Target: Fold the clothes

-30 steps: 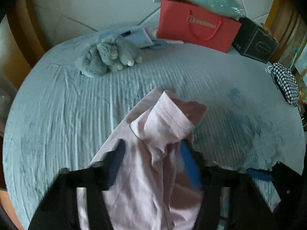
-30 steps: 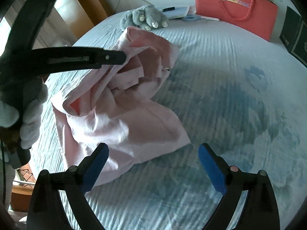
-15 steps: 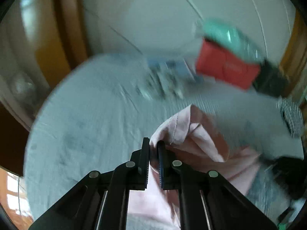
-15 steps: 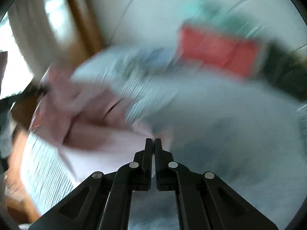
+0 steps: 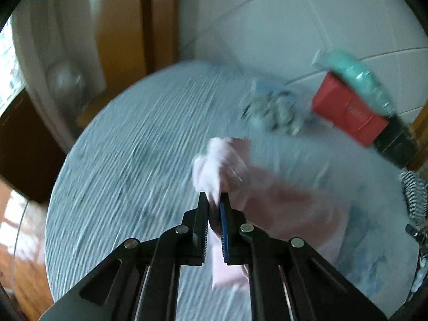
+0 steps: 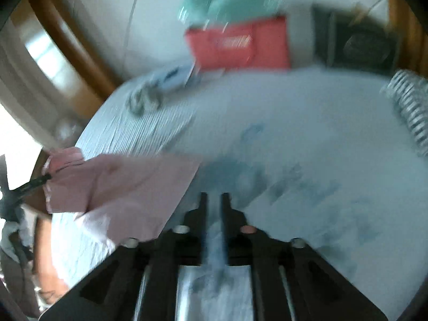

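Note:
A pink shirt (image 5: pixel 281 203) lies crumpled on the pale blue bed (image 5: pixel 128 165). My left gripper (image 5: pixel 214 200) is shut on a bunched edge of the shirt and holds it lifted above the bed. In the right wrist view the shirt (image 6: pixel 128 187) hangs stretched at the left, with the left gripper's tip (image 6: pixel 34 183) pinching its far corner. My right gripper (image 6: pixel 213 198) has its jaws a narrow gap apart with only bedsheet showing between them; the view is blurred.
A grey plush toy (image 5: pixel 275 109), a red gift bag (image 5: pixel 347 112) with a teal packet (image 5: pixel 358 75) on it and a black box (image 5: pixel 396 144) stand at the bed's far side. A checked cloth (image 6: pixel 412 112) lies at the right edge. Wooden frame borders the bed.
Both grippers shut from wide open a second ago. The left one took hold of the shirt and lifted it. Both views swung; the right gripper's jaws have parted slightly since half a second ago.

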`<action>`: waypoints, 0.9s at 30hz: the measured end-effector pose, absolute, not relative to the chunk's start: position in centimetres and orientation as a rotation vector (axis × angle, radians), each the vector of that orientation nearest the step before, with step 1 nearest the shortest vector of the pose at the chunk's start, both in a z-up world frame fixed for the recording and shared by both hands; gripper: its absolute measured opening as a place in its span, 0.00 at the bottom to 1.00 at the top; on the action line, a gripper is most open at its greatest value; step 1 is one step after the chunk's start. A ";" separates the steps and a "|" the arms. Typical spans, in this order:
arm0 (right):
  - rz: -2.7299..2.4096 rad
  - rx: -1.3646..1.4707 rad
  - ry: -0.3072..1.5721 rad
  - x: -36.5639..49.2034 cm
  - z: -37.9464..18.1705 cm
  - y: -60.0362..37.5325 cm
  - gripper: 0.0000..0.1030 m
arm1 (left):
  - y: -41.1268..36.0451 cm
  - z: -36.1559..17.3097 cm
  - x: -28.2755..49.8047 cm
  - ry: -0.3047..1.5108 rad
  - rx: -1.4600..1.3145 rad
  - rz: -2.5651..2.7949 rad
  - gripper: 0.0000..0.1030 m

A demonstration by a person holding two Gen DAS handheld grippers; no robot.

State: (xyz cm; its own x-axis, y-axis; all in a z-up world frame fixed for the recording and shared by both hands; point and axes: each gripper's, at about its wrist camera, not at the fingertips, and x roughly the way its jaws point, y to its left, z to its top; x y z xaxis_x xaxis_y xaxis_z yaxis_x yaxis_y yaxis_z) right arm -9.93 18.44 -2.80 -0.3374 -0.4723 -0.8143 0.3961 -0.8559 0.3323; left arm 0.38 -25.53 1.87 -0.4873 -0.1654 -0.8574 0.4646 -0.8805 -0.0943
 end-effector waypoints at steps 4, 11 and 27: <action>-2.084 1.418 -0.044 -9.6 -5.0 13.0 0.71 | -25.8 -1.0 2.9 0.485 1.417 -2.338 0.08; -1.991 1.448 0.012 -9.8 -7.7 5.2 0.88 | -26.5 -3.1 4.4 0.542 1.452 -2.348 0.11; -2.204 1.150 0.377 -9.9 -2.5 -0.8 0.07 | -27.3 4.1 3.9 0.492 1.247 -2.527 0.07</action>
